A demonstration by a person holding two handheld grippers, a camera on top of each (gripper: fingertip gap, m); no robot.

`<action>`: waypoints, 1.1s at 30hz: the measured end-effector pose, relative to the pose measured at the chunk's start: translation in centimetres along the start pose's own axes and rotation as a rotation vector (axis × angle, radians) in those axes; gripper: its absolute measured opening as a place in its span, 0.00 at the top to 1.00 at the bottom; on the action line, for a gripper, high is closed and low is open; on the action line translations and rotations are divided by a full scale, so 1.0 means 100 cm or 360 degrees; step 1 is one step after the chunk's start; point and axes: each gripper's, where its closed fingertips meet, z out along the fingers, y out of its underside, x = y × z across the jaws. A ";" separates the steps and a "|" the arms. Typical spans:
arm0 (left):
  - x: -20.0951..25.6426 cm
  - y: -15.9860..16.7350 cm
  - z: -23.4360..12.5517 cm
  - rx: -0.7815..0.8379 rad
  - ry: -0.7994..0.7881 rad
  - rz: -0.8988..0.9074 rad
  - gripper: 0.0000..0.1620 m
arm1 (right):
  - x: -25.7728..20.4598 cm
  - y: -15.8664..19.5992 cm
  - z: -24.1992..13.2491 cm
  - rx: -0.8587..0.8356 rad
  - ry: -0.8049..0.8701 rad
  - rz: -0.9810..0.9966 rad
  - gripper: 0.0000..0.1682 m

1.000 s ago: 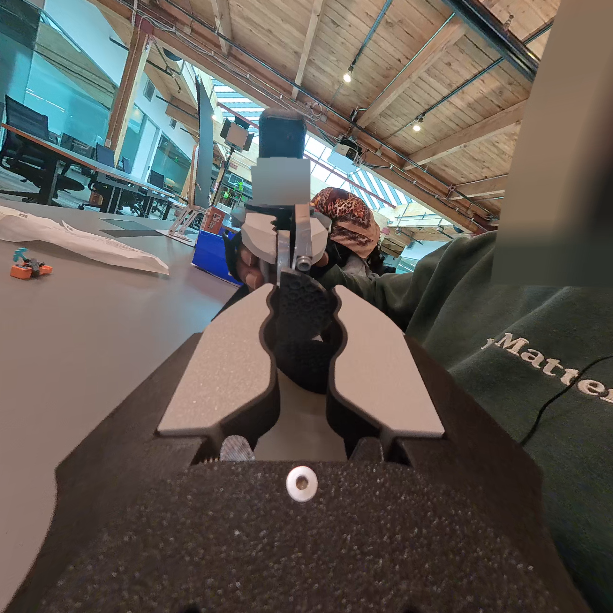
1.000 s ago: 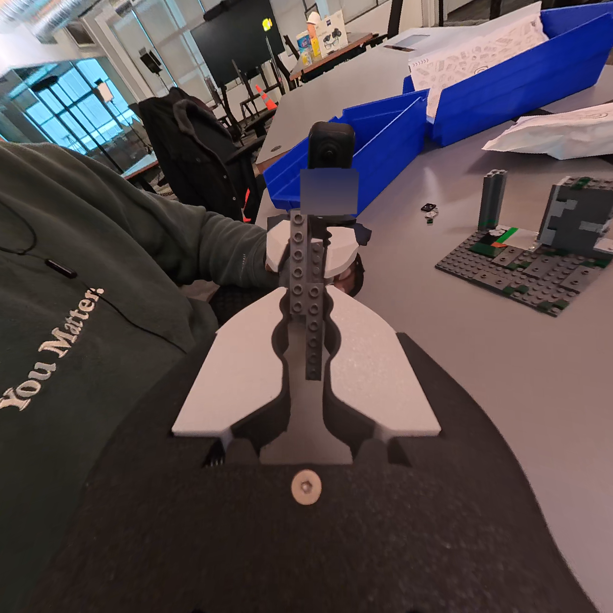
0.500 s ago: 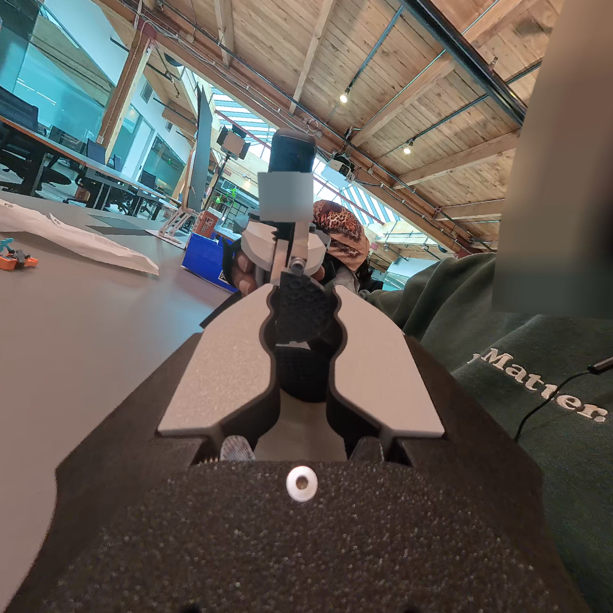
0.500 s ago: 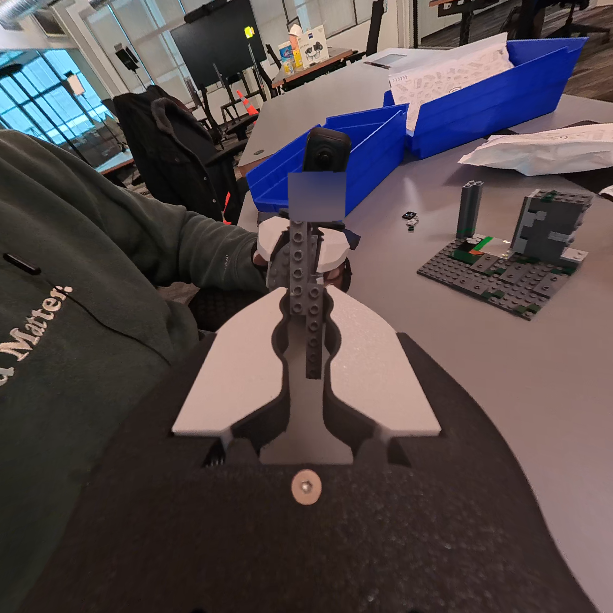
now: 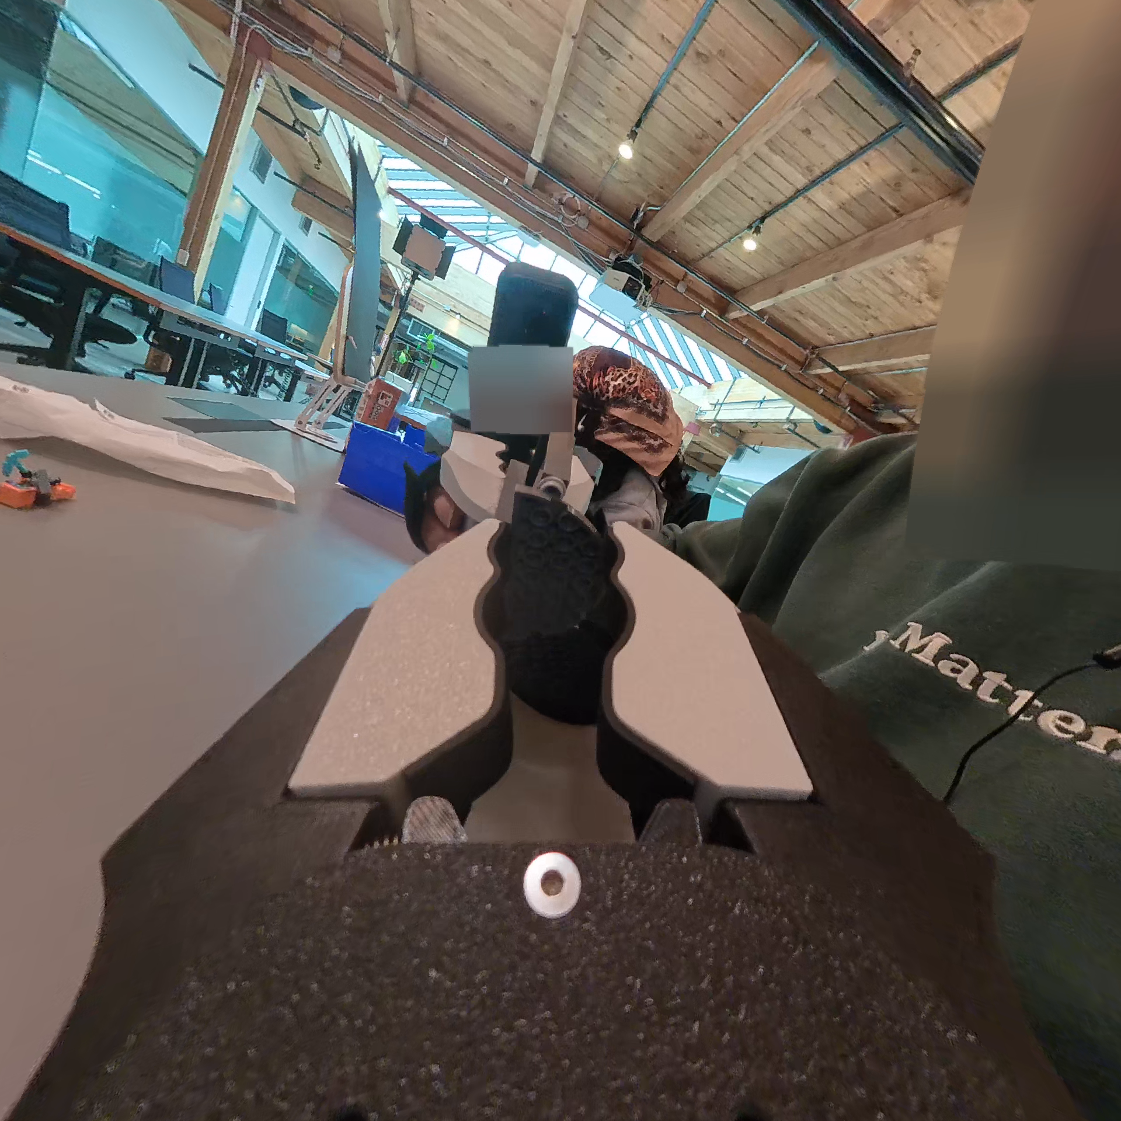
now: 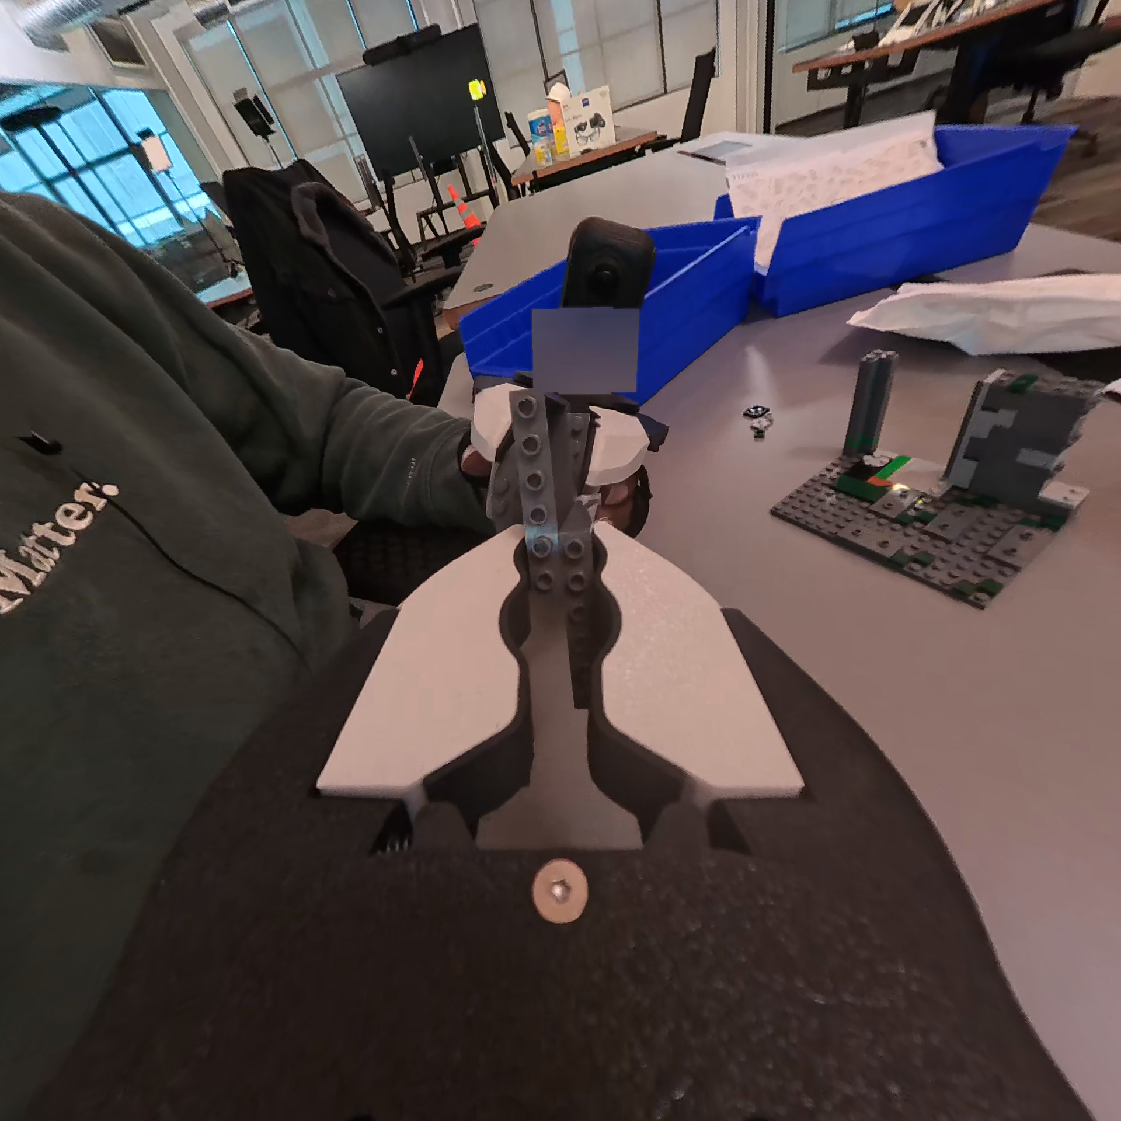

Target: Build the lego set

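My two grippers face each other in the air above the grey table and share a stack of grey lego plates. In the right wrist view my right gripper (image 6: 557, 540) is shut on the studded grey plates (image 6: 537, 479). These reach forward into the white fingers (image 6: 616, 449) of the left gripper. In the left wrist view my left gripper (image 5: 553, 534) is shut on the same plates (image 5: 555, 564), seen from their dark underside. The right gripper's fingers (image 5: 470, 479) show just beyond.
A dark grey baseplate (image 6: 879, 534) with a grey pillar (image 6: 870, 400) and a grey wall (image 6: 1025, 443) stands on the table to the right. Behind it are blue bins (image 6: 685, 303), a white bag (image 6: 1001, 309) and a small loose piece (image 6: 757, 412). A small orange build (image 5: 36, 485) lies far left. A person's green sweatshirt (image 5: 970, 697) is close. Left and right tips are no more than a few centimetres apart.
Both grippers have shifted slightly while still holding the plates. The lighter long plate now leans left against the darker one in the right wrist view.
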 end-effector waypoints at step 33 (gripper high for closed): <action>0.055 0.020 0.016 -0.0229 0.0140 0.0854 0.82 | -0.055 0.002 -0.007 0.0265 0.0021 -0.0760 0.92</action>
